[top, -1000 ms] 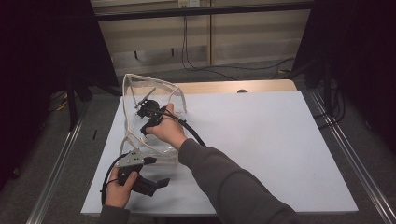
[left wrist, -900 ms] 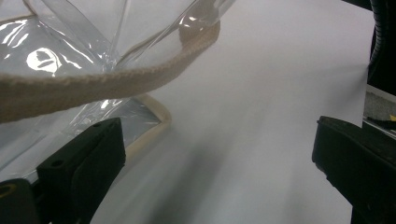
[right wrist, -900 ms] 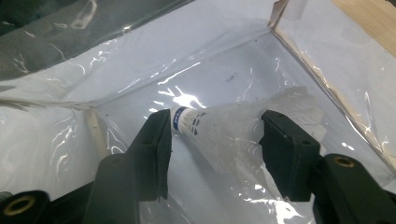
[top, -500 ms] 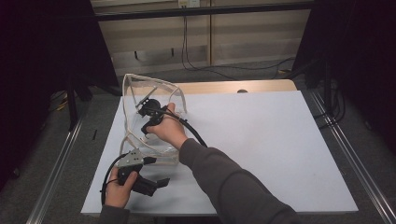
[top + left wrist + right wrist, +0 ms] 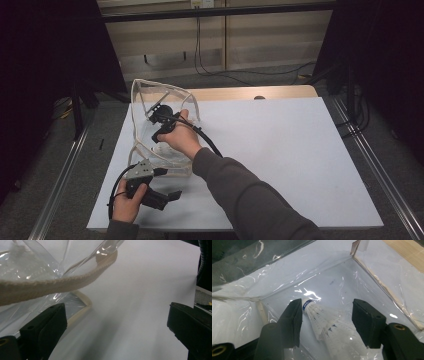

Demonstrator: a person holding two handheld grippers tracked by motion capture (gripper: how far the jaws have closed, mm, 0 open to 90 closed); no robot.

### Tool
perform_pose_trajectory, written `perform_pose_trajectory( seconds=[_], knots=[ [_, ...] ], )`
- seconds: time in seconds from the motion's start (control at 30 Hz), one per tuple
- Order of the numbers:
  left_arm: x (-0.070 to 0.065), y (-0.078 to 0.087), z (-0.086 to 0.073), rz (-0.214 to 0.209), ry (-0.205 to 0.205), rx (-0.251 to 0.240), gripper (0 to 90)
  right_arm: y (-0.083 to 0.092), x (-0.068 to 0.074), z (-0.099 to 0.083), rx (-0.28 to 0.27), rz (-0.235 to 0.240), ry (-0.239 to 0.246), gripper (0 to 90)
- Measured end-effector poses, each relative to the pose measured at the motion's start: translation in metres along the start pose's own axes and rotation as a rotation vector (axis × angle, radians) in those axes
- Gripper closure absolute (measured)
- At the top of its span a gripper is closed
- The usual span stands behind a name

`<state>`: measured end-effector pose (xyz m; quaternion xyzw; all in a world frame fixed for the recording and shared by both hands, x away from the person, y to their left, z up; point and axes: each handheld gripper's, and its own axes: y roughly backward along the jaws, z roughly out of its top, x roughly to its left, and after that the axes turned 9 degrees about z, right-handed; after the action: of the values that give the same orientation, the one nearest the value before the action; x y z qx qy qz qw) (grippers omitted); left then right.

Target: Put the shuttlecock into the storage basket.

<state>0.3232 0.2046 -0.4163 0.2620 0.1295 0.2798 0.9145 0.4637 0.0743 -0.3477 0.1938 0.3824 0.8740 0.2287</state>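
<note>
Inside a clear plastic bag [image 5: 332, 277], the jaws of the right gripper [image 5: 325, 322] stand apart with a white shuttlecock [image 5: 324, 320] lying between them. Its cork tip, ringed with a blue band, sits close against the jaw at 9 o'clock, and its feathered skirt fans toward 5 o'clock; the jaw at 3 o'clock stands clear of the feathers, so the shuttlecock lies released rather than pinched. The jaws have just been opening a little, with the shuttlecock between them.

In the high view the right gripper [image 5: 161, 116] reaches into the bag [image 5: 162, 127] from the person's right hand [image 5: 181, 140], whose grey sleeve [image 5: 250, 200] runs off toward 5 o'clock; the bag's cream-edged mouth stands up around the gripper at the bench's 9 o'clock side.

The left gripper [image 5: 117, 322] has its jaws spread wide with nothing between them but bare bench. The bag's cream fabric trim [image 5: 57, 285] crosses above its 9 o'clock jaw, and a lower corner of the bag lies just beside that jaw. In the high view the left gripper [image 5: 165, 197] rests low at the bench's 7 o'clock corner in the left hand [image 5: 127, 202], just in front of the bag's near edge.

The white-topped bench [image 5: 290, 150] spreads out toward 3 o'clock.
</note>
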Motion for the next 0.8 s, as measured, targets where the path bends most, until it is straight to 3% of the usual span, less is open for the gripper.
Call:
perform_pose_trajectory(
  seconds=[0.8],
  knots=[
    [-0.001, -0.001, 0.001, -0.002, -0.011, 0.003, 2.8, 0.030, 0.007, 0.003, -0.042, 0.039, 0.018, 30.1]
  ],
)
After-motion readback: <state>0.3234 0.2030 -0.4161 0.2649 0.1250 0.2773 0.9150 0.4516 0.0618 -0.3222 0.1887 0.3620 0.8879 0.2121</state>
